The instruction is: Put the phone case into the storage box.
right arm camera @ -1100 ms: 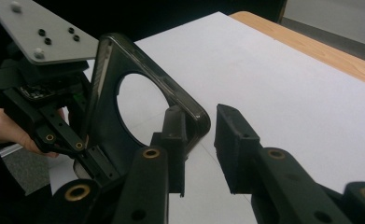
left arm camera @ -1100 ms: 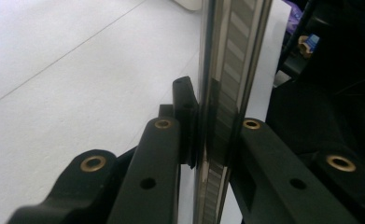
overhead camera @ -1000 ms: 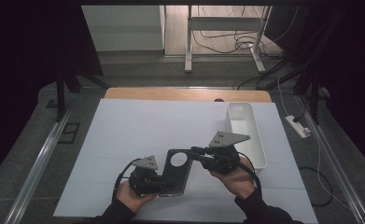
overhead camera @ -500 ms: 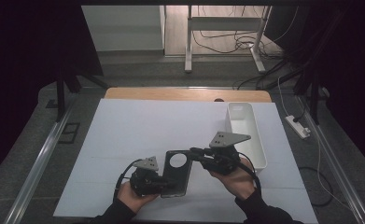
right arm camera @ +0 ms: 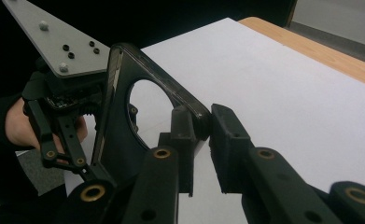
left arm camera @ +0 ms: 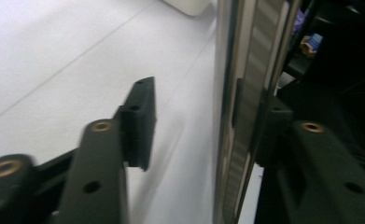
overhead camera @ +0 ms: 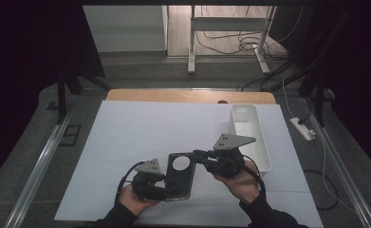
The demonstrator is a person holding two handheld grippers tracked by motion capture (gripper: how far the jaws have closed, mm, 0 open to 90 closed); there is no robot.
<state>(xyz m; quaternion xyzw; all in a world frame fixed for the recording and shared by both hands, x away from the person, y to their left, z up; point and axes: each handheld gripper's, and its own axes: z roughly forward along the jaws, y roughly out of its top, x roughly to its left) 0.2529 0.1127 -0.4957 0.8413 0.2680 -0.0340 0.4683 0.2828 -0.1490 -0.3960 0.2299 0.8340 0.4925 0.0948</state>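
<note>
The white table [overhead camera: 140,137] is taking up most of the space, with a long white bin [overhead camera: 249,130] sitting on its right side. Near the front edge, between the person's two hands, a flat black plate [overhead camera: 180,176] with a round hole in it is being held up on its edge. Its long side is running away from the person, toward the far end of the table.

The right gripper [overhead camera: 198,155] is reaching in from the right and is pinching the far top corner of the plate between its pads. In the right gripper view the plate's rim [right arm camera: 189,109] is sitting tight between the two black jaws.

The left gripper [overhead camera: 166,187] is down by the near end of the plate. Its jaws have just been opening. In the left gripper view the plate's shiny thin edge [left arm camera: 238,112] is standing between them, close against one jaw, while the other jaw is standing well off it, so I think the left side is letting go.

The plate is looking dark, thin and glossy, with a big round window near its far end.
</note>
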